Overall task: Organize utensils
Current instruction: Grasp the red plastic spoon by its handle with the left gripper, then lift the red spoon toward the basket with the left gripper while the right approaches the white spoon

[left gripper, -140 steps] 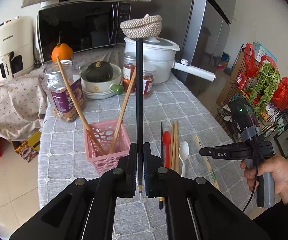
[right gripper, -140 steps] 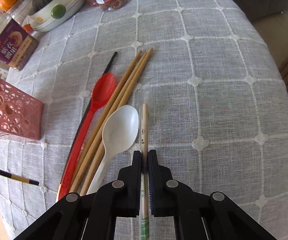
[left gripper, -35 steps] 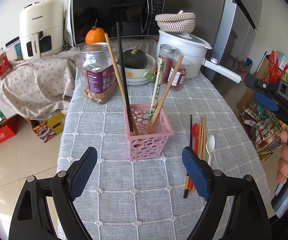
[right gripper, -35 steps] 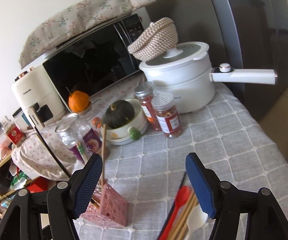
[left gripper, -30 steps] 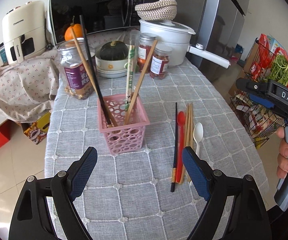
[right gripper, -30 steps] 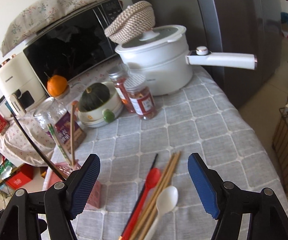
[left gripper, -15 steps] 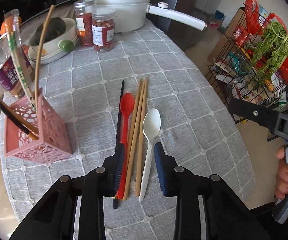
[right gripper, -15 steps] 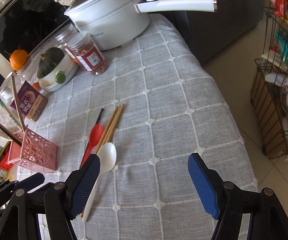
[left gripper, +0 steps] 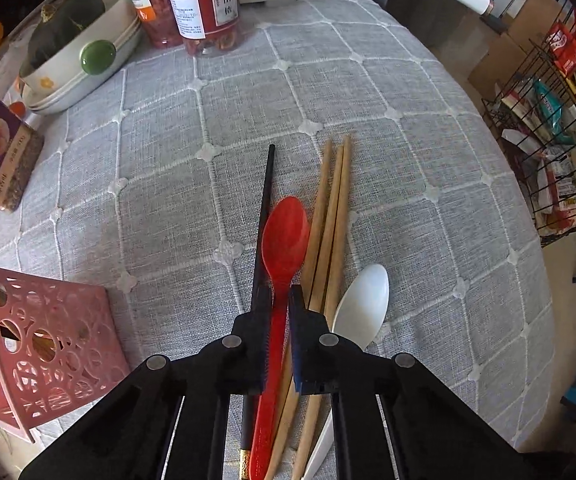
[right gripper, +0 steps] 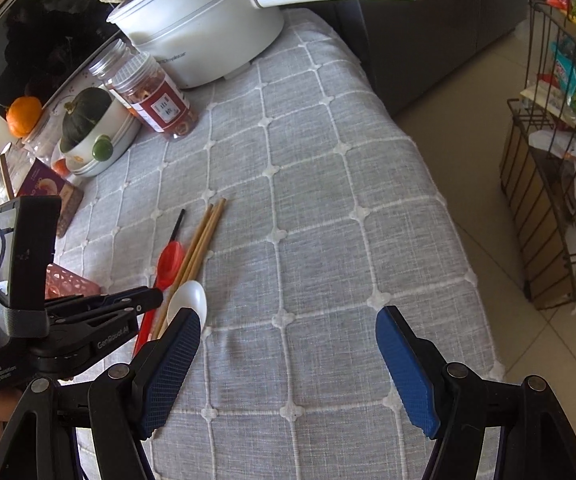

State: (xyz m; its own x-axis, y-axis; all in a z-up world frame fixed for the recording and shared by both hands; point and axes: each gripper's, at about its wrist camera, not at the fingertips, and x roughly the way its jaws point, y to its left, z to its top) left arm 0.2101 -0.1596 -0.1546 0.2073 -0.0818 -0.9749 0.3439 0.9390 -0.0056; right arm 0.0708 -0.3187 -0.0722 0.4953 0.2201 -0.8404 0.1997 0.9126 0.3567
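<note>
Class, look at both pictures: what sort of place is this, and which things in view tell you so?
Most likely a home kitchen or dining corner. A white electric pot and a microwave stand behind a cloth-covered table, food jars sit near a squash in a bowl, and a wire rack of groceries stands beside it.

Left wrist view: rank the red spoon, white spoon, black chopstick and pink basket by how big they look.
1. pink basket, cut off by the frame edge and close to the camera, so its lead is unsure.
2. black chopstick, longest utensil.
3. red spoon, between the left claw fingers.
4. white spoon, handle partly hidden, so unsure against the red.
</note>
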